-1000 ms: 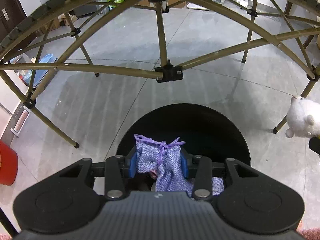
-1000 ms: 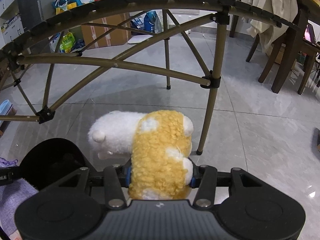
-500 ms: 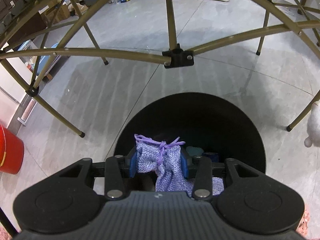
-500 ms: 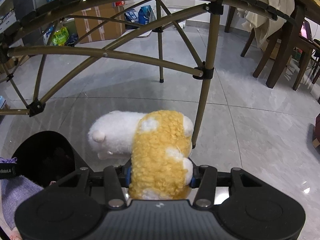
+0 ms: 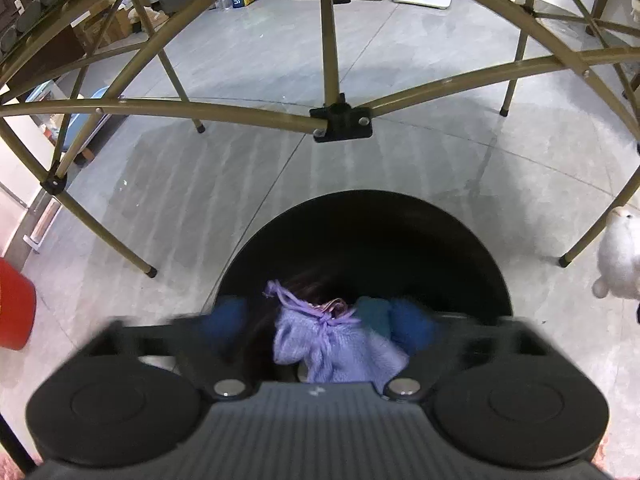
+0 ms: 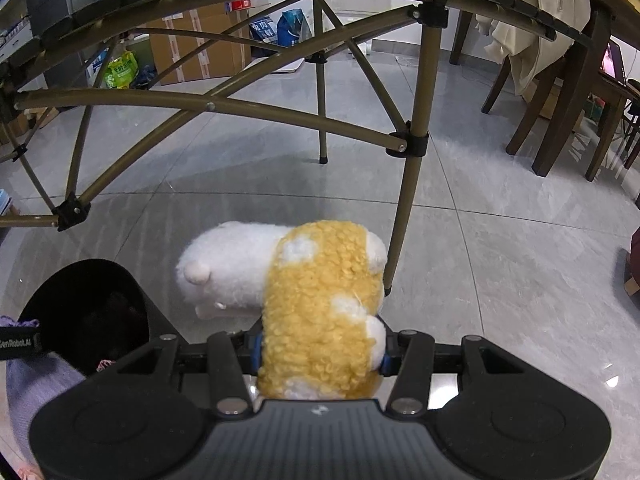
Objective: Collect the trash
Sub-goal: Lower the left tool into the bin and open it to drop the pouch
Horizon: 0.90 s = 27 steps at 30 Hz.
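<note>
A purple knitted drawstring pouch hangs over the open mouth of a black round bin. My left gripper is opening, its blue pads blurred and wide apart on either side of the pouch; the left pad stands clear of it. In the right wrist view my right gripper is shut on a yellow and white plush toy, held above the floor just right of the bin. The pouch shows at that view's lower left, and the toy at the left wrist view's right edge.
Olive metal tubes of a folding frame arch over and behind the bin, with legs on the grey tile floor. A red bucket stands at far left. Dark wooden chairs with a cream garment stand at right. Cardboard boxes line the back.
My left gripper's jaws have sprung wide apart and the purple pouch is no longer pinched; it sits lower over the bin. The right gripper keeps the plush toy as before.
</note>
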Each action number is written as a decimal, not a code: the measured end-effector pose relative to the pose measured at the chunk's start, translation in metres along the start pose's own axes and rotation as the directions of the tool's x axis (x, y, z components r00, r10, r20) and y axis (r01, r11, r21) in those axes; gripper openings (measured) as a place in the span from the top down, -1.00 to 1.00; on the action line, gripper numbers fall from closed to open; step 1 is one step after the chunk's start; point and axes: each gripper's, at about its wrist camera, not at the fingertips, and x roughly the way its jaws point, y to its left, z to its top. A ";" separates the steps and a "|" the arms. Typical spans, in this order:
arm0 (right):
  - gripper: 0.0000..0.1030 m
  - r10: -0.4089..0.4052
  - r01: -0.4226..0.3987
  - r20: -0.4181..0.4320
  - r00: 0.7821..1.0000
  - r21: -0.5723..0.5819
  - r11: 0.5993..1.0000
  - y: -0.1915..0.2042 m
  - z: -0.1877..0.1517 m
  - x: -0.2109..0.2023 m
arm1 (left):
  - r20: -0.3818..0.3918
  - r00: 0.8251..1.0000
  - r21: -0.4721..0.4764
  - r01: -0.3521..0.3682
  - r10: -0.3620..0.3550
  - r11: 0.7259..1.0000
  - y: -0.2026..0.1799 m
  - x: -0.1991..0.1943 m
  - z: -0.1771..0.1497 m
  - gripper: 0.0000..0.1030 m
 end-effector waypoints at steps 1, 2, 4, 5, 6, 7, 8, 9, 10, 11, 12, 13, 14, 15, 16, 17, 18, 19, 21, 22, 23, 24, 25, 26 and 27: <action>0.08 0.001 -0.001 0.001 1.000 0.000 1.000 0.000 0.000 0.000 | 0.009 1.000 0.000 -0.002 0.002 1.000 0.000 -0.002 0.000 -1.00; 0.08 0.002 -0.002 0.002 1.000 0.000 1.000 0.000 0.000 -0.001 | 0.012 1.000 0.009 -0.003 0.003 1.000 -0.001 -0.002 0.000 -1.00; 0.08 0.004 -0.004 0.003 1.000 0.000 1.000 0.000 -0.001 -0.002 | 0.014 1.000 0.021 -0.014 0.013 1.000 -0.003 -0.003 0.000 -1.00; 0.08 0.006 -0.006 0.003 1.000 0.000 1.000 -0.001 -0.001 -0.002 | 0.011 1.000 0.019 -0.015 0.014 1.000 -0.003 -0.002 0.000 -1.00; 0.08 0.007 -0.007 0.004 1.000 0.000 1.000 -0.001 -0.001 -0.003 | 0.006 1.000 0.016 -0.012 0.012 1.000 -0.001 -0.002 0.000 -1.00; 0.08 0.009 -0.009 0.005 1.000 0.001 1.000 -0.001 -0.001 -0.003 | 0.002 1.000 0.012 -0.010 0.010 1.000 0.000 -0.002 0.001 -1.00; 0.08 0.010 -0.010 0.005 1.000 0.001 1.000 -0.001 -0.001 -0.004 | 0.000 1.000 0.009 -0.009 0.009 1.000 0.001 -0.002 0.001 -1.00; 0.08 0.012 -0.012 0.006 1.000 0.000 1.000 -0.001 -0.001 -0.004 | -0.001 1.000 0.007 -0.007 0.007 1.000 0.002 -0.002 0.001 -1.00; 0.08 0.015 -0.015 0.006 1.000 -0.002 1.000 -0.001 -0.001 -0.005 | 0.000 1.000 0.007 -0.007 0.007 1.000 0.003 -0.003 0.001 -1.00; 0.08 0.017 -0.017 0.006 1.000 -0.004 1.000 -0.001 -0.001 -0.005 | 0.000 1.000 0.008 -0.007 0.007 1.000 0.003 -0.003 0.001 -1.00; 0.08 0.019 -0.019 0.007 1.000 -0.006 1.000 -0.001 -0.001 -0.005 | 0.001 1.000 0.008 -0.006 0.006 1.000 0.004 -0.004 0.001 -1.00; 0.08 0.022 -0.021 0.008 1.000 -0.006 1.000 -0.001 -0.001 -0.006 | 0.003 1.000 0.008 -0.004 0.004 1.000 0.004 -0.005 0.001 -1.00; 0.08 0.024 -0.024 0.009 1.000 -0.008 1.000 -0.001 -0.001 -0.007 | 0.004 1.000 0.007 -0.002 0.002 1.000 0.005 -0.006 0.001 -1.00; 0.08 0.026 -0.026 0.009 1.000 -0.009 1.000 0.000 0.000 -0.007 | 0.006 1.000 0.006 0.000 0.000 1.000 0.006 -0.008 0.001 -1.00; 0.08 0.028 -0.028 0.009 1.000 -0.011 1.000 0.000 0.000 -0.008 | 0.008 1.000 0.006 0.001 -0.001 1.000 0.007 -0.009 0.001 -1.00; 0.08 0.029 -0.029 0.010 1.000 -0.012 0.999 0.001 0.000 -0.008 | 0.009 1.000 0.005 0.001 -0.001 1.000 0.008 -0.010 0.001 -1.00; 0.08 0.032 -0.032 0.010 0.999 -0.013 0.999 0.001 0.000 -0.009 | 0.012 1.000 0.004 0.003 -0.003 1.000 0.009 -0.011 0.001 -1.00; 0.08 0.035 -0.035 0.011 0.999 -0.015 0.999 0.002 0.000 -0.010 | 0.013 1.000 0.003 0.003 -0.003 1.000 0.011 -0.012 0.001 -1.00; 0.08 0.041 -0.041 0.012 0.999 -0.018 0.999 0.003 0.000 -0.012 | 0.017 1.000 0.000 0.004 -0.004 1.000 0.015 -0.015 0.001 -1.00; 0.08 0.044 -0.044 0.013 0.999 -0.020 0.999 0.004 0.000 -0.012 | 0.019 1.000 -0.002 0.004 -0.004 1.000 0.018 -0.016 0.001 -1.00; 0.08 0.048 -0.048 0.015 0.999 -0.022 0.999 0.005 0.000 -0.013 | 0.021 1.000 -0.003 0.003 -0.003 1.000 0.020 -0.017 0.000 -1.00; 0.08 0.051 -0.051 0.015 0.999 -0.024 0.998 0.007 0.000 -0.014 | 0.023 1.000 -0.004 0.002 -0.002 1.000 0.023 -0.018 0.000 -1.00; 0.08 0.055 -0.054 0.015 0.998 -0.026 0.998 0.008 0.000 -0.014 | 0.024 1.000 -0.006 0.001 -0.001 1.000 0.026 -0.019 0.000 -1.00; 0.08 0.058 -0.057 0.016 0.998 -0.027 0.998 0.009 0.001 -0.014 | 0.023 1.000 -0.008 0.001 0.000 1.000 0.029 -0.019 -0.001 -1.00; 0.08 0.061 -0.061 0.017 0.998 -0.029 0.998 0.010 0.001 -0.015 | 0.023 1.000 -0.011 0.001 -0.001 1.000 0.032 -0.020 -0.001 -1.00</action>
